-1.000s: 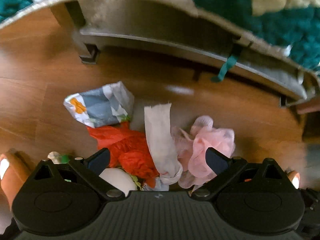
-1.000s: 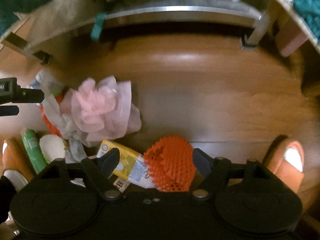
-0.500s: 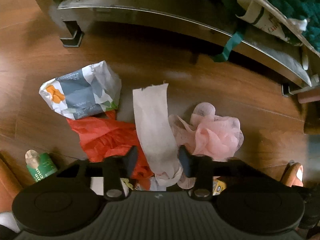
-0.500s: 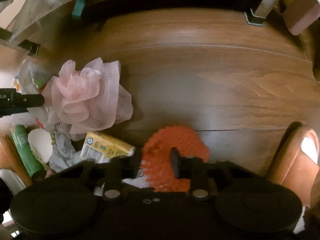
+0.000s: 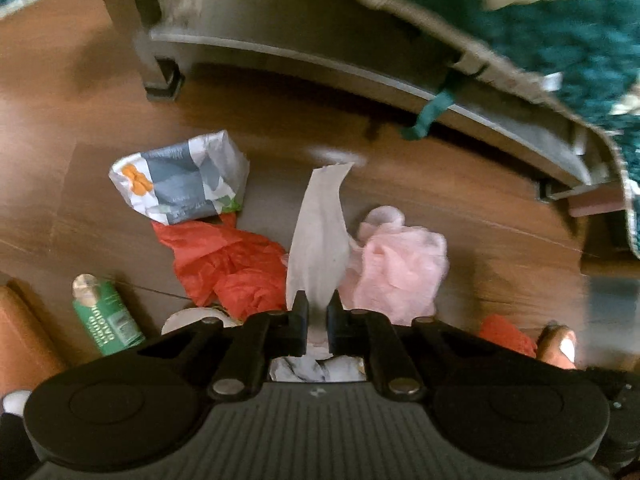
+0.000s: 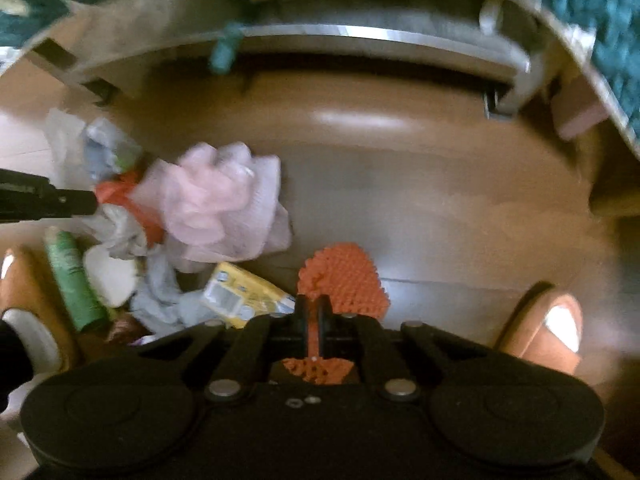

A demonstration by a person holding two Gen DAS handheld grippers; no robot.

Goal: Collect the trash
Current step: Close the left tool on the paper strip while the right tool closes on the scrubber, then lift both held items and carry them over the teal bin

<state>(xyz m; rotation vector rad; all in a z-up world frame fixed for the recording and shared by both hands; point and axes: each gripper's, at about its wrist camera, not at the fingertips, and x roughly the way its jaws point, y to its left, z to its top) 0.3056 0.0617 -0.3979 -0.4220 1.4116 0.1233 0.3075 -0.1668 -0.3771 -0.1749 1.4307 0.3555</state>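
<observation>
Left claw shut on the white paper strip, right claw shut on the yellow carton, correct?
Not quite. In the right wrist view the right claw is shut on the orange spiky rubber piece; the yellow carton lies beside it. The left claw is shut on the white paper strip.

blur: pink mesh (image 6: 224, 204) | print: green tube (image 5: 107, 320) unreadable | cut off: blanket (image 5: 560, 40)

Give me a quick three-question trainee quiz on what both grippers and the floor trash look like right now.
1. True or false: the left gripper is shut on the white paper strip.
2. What does the right gripper pinch? A) yellow carton B) orange spiky pad C) green can
3. Fill in: the pink mesh puff lies on the wooden ____.

Key: 1 true; 2 B; 3 floor.
</observation>
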